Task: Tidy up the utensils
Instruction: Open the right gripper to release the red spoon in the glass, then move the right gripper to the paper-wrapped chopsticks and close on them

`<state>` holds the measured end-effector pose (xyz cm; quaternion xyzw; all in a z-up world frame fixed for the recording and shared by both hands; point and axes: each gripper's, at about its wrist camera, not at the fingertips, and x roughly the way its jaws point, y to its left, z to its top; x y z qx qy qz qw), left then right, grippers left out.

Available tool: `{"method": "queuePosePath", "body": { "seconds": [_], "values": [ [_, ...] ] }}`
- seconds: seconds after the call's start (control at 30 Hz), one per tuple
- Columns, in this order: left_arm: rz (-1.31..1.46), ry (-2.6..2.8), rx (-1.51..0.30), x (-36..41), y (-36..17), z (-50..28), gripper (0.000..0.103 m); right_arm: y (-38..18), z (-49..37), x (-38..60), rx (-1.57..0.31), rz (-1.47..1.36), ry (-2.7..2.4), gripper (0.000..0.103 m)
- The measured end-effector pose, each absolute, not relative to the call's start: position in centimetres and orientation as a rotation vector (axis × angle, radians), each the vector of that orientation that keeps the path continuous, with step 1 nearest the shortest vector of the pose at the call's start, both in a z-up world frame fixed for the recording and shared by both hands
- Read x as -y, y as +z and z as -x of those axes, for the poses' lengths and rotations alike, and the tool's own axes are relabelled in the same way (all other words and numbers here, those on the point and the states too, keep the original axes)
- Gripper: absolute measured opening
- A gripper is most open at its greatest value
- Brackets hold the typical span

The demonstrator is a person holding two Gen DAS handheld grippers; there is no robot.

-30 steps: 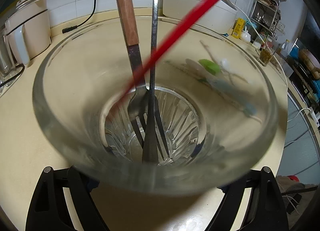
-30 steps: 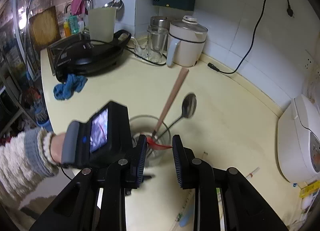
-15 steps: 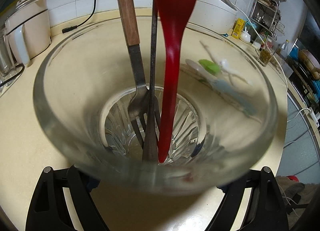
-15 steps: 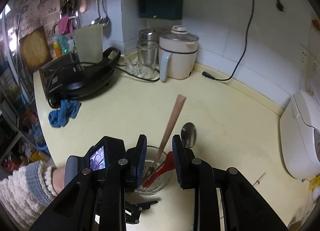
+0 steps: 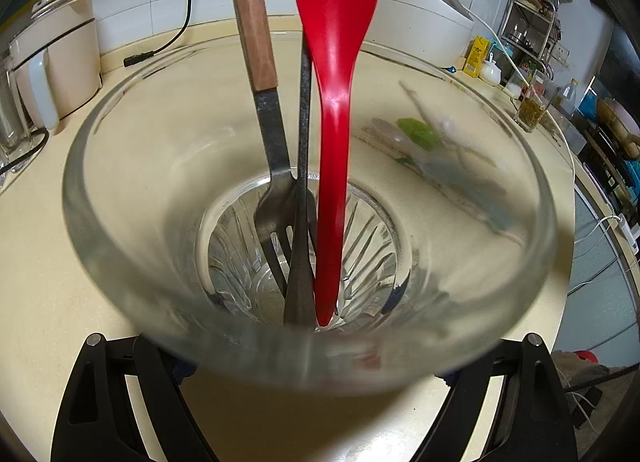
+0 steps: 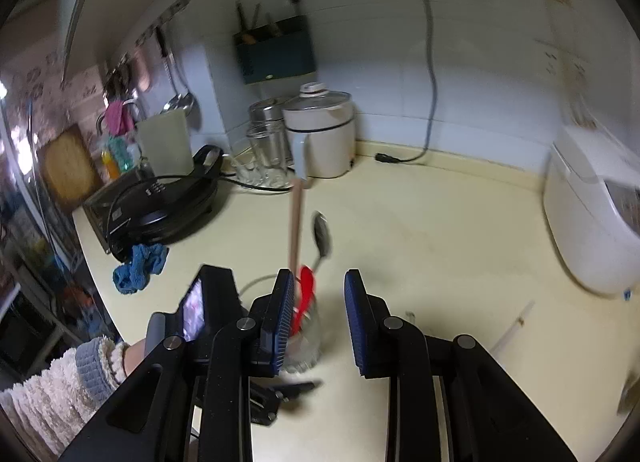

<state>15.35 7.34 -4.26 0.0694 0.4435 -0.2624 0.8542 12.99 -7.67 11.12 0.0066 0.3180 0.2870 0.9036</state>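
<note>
Left wrist view, nearest first: the left tool is closed around the glass cup, its two black fingers seen at 7 and 5 o'clock under the rim, so the cup is held steady on the table. Inside the cup stand three utensils, all leaning toward 12 o'clock: the red spoon, the metal spoon handle-down, and the wooden-handled fork tines-down. Long handles resting on one side of the rim could tip the cup if the left grip were eased too early. In the right wrist view the right tool is seen with its blue pads apart and nothing between them, just above the cup; the frame is blurred, so a swing toward 12 o'clock could knock the tall fork handle. Further out, loose items remain to be gathered: a greenish-and-blue blur through the glass at 2 o'clock, too unclear to name, and a pale stick on the table at 3 o'clock.
</note>
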Motion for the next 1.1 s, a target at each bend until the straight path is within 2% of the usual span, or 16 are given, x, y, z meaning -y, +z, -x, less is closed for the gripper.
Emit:
{"method": "queuePosePath", "body": {
  "seconds": [0.2,0.63,0.77,1.1],
  "values": [
    [-0.148,-0.55,-0.933,-7.1,-4.3,-15.2,0.09,7.9,-11.8,13.4,-0.699,-0.158,0.528,0.026],
    [-0.151,-0.547,-0.934,-6.8,-4.2,-15.1,0.09,-3.3,-7.0,22.7,-0.868,-0.35,0.352,0.026],
    [-0.156,-0.546,-0.934,-6.7,-4.3,-15.1,0.091,-4.7,-6.0,23.4,-0.881,-0.398,0.363,0.026],
    [-0.19,-0.529,-0.934,-6.2,-4.4,-14.9,0.091,-5.3,-4.9,20.8,-0.857,-0.265,0.397,0.026]
  ]
}}
